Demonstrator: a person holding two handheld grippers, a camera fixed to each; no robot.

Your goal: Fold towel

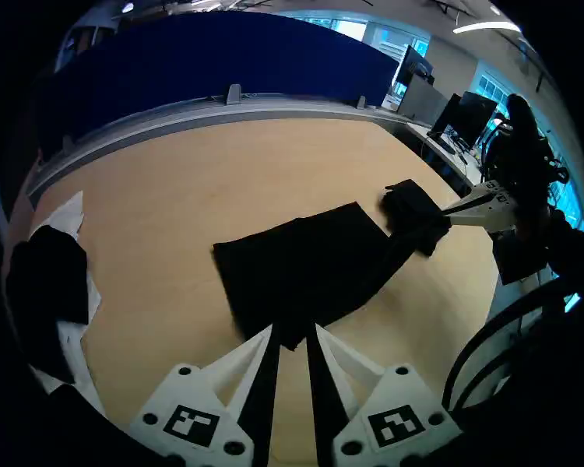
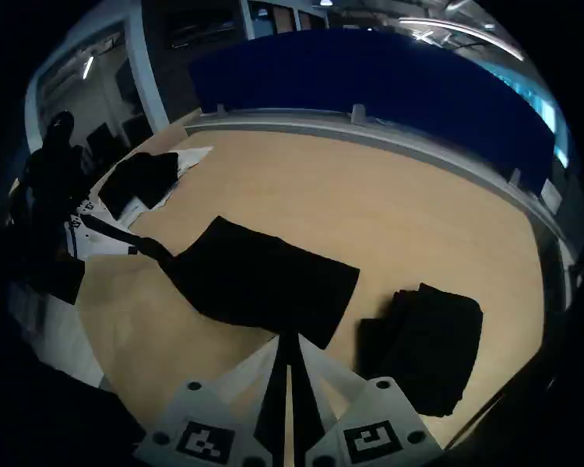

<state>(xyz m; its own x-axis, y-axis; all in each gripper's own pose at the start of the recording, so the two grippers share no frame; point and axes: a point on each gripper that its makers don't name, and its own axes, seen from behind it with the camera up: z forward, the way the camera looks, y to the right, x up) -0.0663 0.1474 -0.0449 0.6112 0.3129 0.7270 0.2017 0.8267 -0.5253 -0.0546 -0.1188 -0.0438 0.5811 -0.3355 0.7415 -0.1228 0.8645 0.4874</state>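
Note:
A black towel (image 1: pixel 307 265) lies spread on the wooden table (image 1: pixel 214 171), stretched between both grippers. My left gripper (image 1: pixel 293 342) is shut on its near corner at the bottom of the left gripper view. The right gripper (image 1: pixel 452 210) shows at the far right, beside a heap of black cloth (image 1: pixel 409 206). In the right gripper view the towel (image 2: pixel 261 280) runs left to the left gripper (image 2: pixel 148 245), which pinches a pulled-out corner. My right gripper (image 2: pixel 289 338) is shut on the towel's near edge, fingers almost touching.
A stack of black towels (image 2: pixel 432 342) lies right of my right gripper. More black cloth on white paper (image 1: pixel 47 280) sits at the table's left end. A blue partition (image 1: pixel 214 62) runs along the far edge. Monitors (image 1: pixel 467 117) and a person (image 2: pixel 51 179) stand beyond.

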